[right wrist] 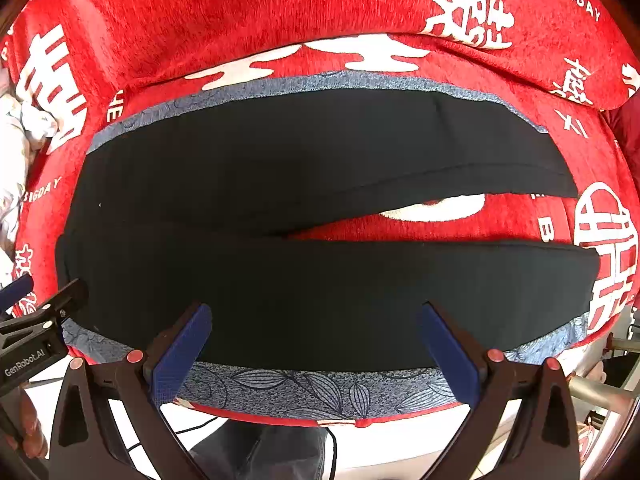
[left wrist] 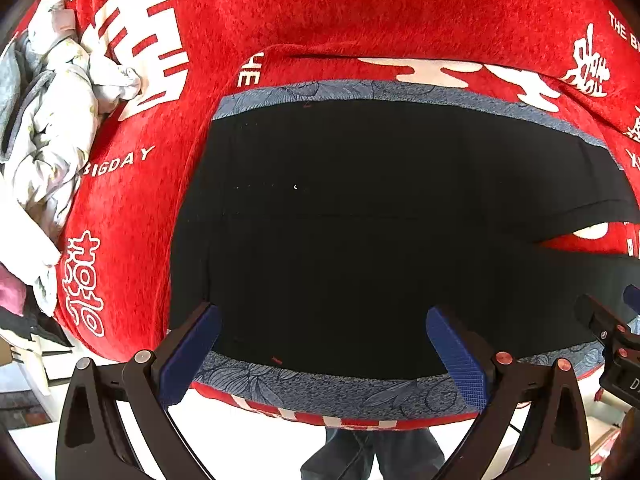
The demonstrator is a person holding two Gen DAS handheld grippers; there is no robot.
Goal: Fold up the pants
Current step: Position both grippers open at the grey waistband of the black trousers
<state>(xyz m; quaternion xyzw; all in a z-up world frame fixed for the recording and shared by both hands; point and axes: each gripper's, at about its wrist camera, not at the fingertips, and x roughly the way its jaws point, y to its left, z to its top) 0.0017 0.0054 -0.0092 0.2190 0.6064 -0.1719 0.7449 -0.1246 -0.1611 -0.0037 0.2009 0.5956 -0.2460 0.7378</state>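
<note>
Black pants (left wrist: 360, 220) lie flat on a blue-grey leaf-patterned cloth (left wrist: 320, 390) over a red blanket. In the right wrist view the pants (right wrist: 280, 280) show two legs that spread apart toward the right, with red blanket in the gap. My left gripper (left wrist: 324, 344) is open and empty, its blue pads over the near edge of the pants at the waist end. My right gripper (right wrist: 316, 344) is open and empty over the near leg's edge. Each gripper shows at the edge of the other's view.
The red blanket (left wrist: 320, 8) with white characters covers the surface. A crumpled white and grey garment pile (left wrist: 52, 128) lies at the left. The near table edge and the person's legs (left wrist: 372, 456) are below. A metal frame (right wrist: 616, 364) stands at the right.
</note>
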